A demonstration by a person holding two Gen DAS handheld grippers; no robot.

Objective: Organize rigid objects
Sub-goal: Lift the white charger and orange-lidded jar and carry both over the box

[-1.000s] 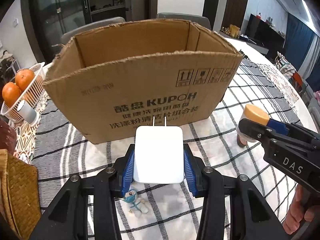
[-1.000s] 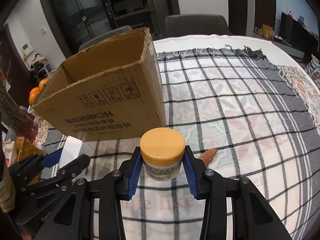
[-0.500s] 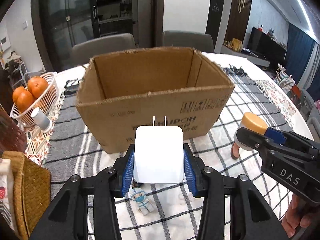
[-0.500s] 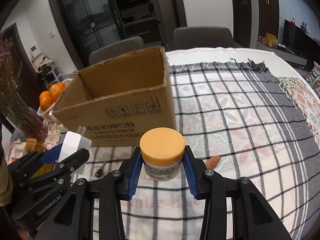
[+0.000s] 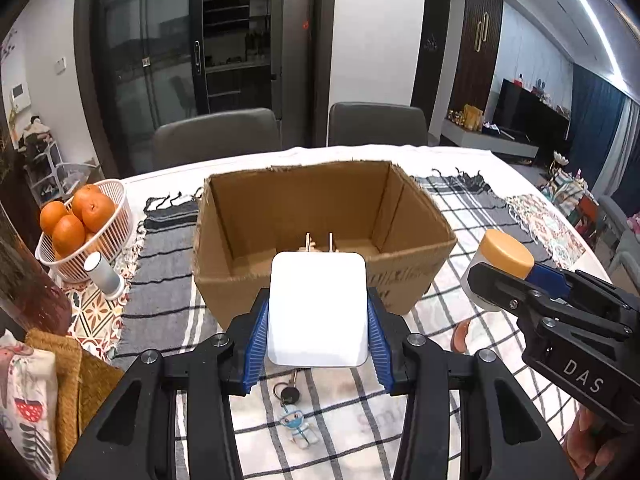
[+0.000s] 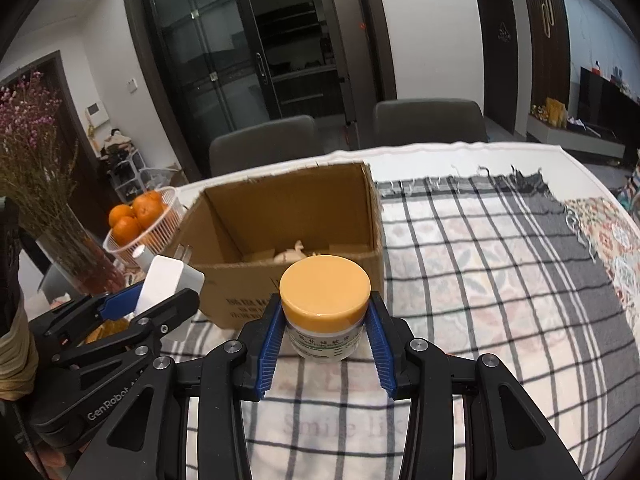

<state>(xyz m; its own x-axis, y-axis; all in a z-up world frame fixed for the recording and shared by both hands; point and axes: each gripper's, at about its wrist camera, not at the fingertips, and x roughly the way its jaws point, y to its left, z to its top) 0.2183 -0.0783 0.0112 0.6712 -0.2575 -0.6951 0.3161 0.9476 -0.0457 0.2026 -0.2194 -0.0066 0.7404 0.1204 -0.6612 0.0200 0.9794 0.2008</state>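
Note:
My left gripper (image 5: 318,316) is shut on a white plug adapter (image 5: 318,308), prongs pointing at the open cardboard box (image 5: 320,276). It is held above the table, just short of the box's near wall. My right gripper (image 6: 325,324) is shut on a small white jar with an orange lid (image 6: 324,292), also raised in front of the box (image 6: 280,292). The jar shows at the right of the left wrist view (image 5: 504,254); the adapter shows at the left of the right wrist view (image 6: 160,284). A pale small object (image 6: 294,256) lies inside the box.
A white basket of oranges (image 5: 80,220) and a small white cylinder (image 5: 105,276) stand left of the box. A keyring figure (image 5: 296,428) and an orange-brown item (image 5: 460,334) lie on the checked cloth (image 6: 480,280). A vase of dried flowers (image 6: 60,216) and a woven mat (image 5: 76,376) are at left.
Both grippers have risen with their loads, so the box's inside has come into view. The held adapter and jar have not shifted in the jaws.

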